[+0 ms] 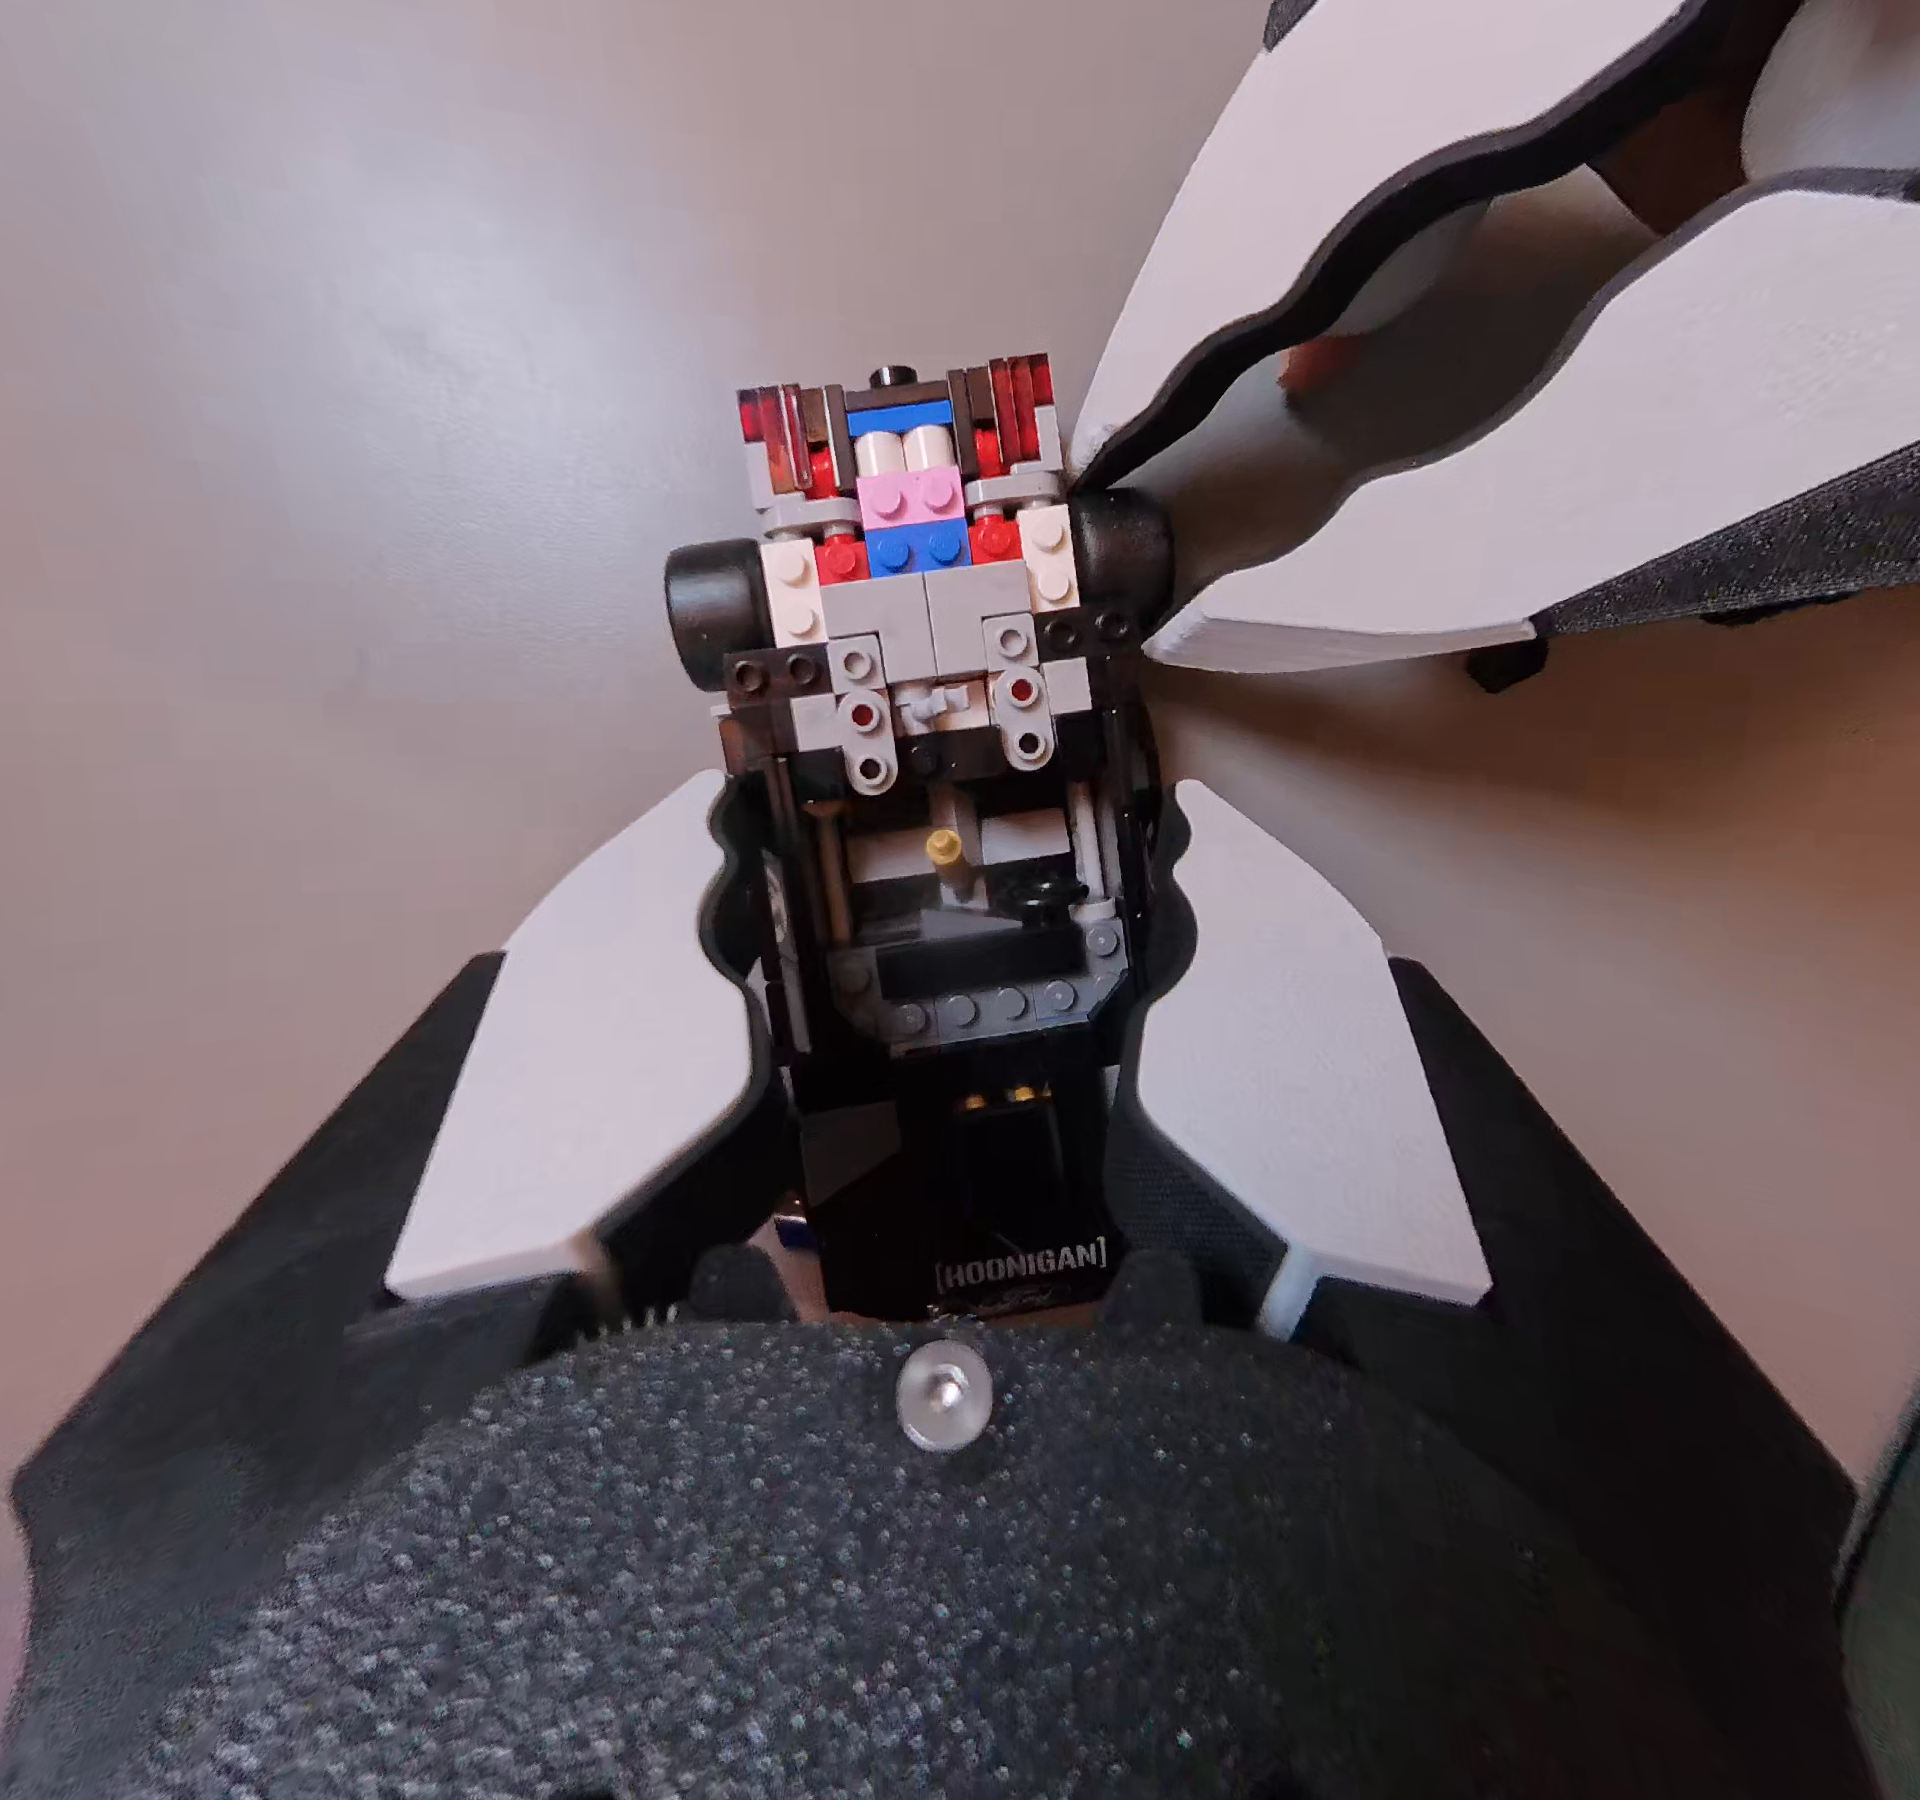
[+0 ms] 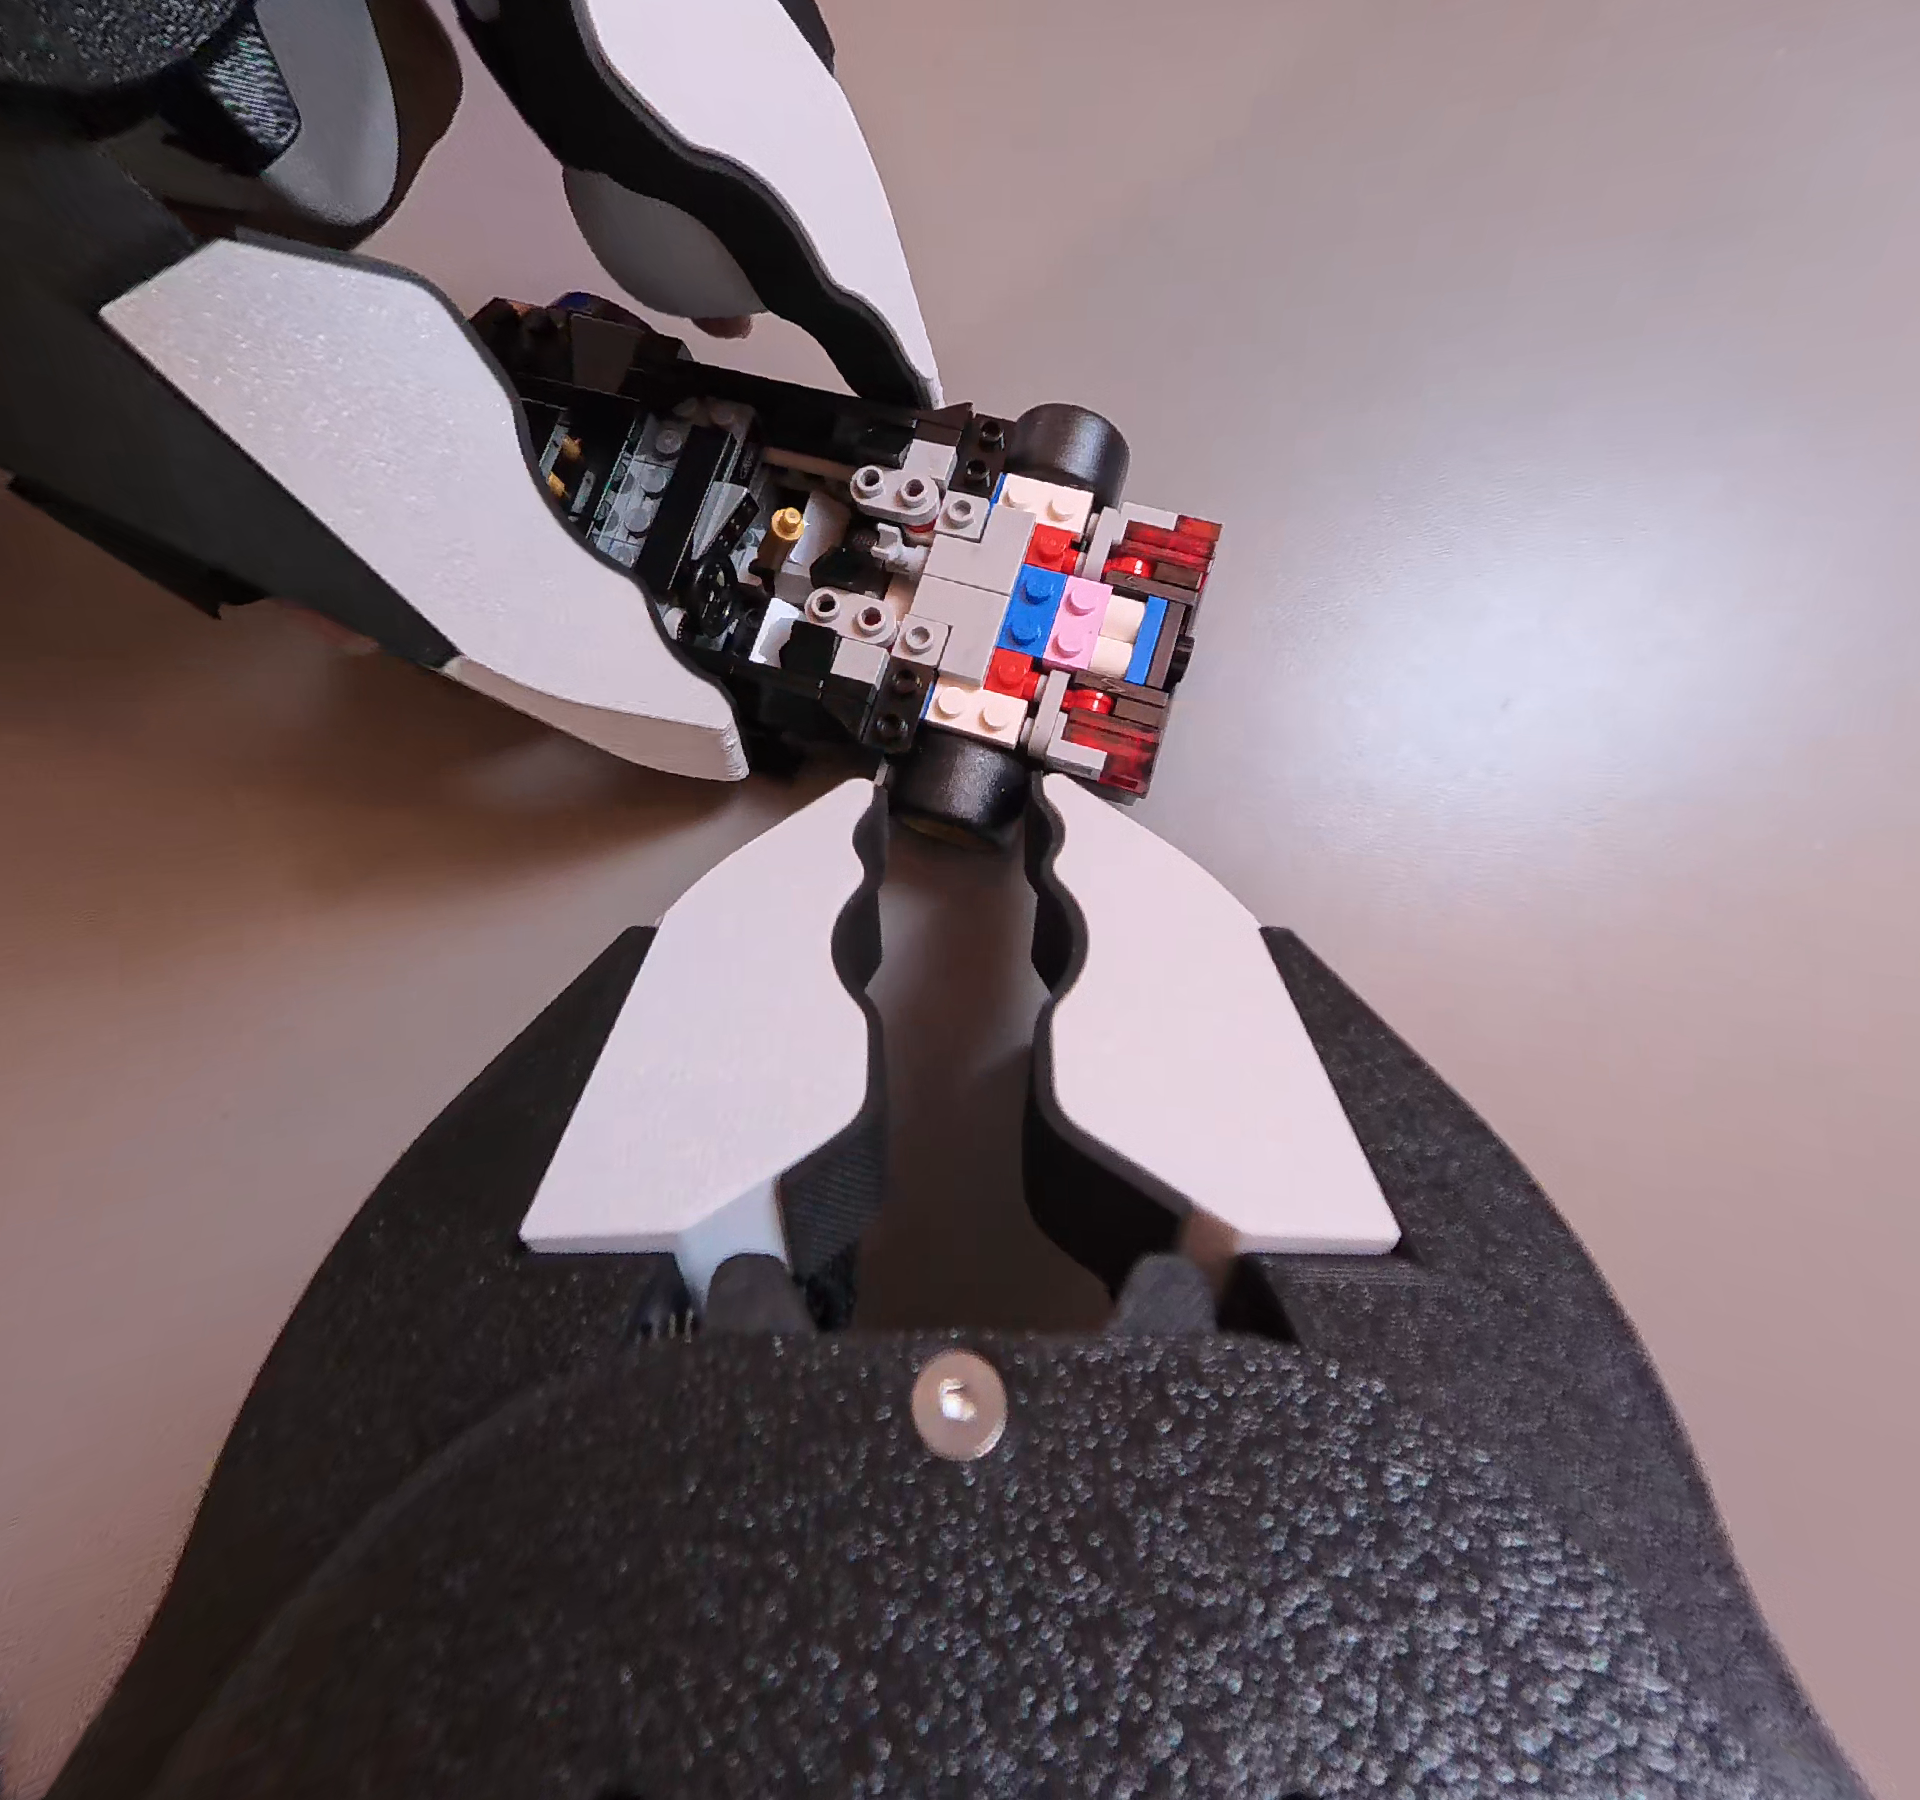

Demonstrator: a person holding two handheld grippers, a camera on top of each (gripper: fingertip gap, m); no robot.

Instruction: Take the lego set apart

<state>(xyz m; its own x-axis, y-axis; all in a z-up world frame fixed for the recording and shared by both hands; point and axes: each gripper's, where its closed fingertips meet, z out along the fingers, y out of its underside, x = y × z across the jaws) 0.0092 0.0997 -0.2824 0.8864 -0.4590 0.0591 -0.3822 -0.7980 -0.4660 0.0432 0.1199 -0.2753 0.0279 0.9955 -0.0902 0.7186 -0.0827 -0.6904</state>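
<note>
2 claws: left claw (image 1: 951, 929) clamps studded lego car (image 1: 925, 711); right claw (image 2: 956, 815) pinches round black wheel (image 2: 961, 779).

The left wrist view is taken from just behind the left gripper (image 1: 945, 815), looking forward and down between its fingers at close range, along the lego car (image 1: 925, 711). The right wrist view is aimed between the right gripper (image 2: 956, 794) fingers at the car's side. Car, table (image 2: 1558, 400) and the opposite gripper are shared by both.

The lego car's (image 1: 914, 815) front end is hidden between the left gripper's (image 1: 945, 877) fingers — underside unseen.
</note>
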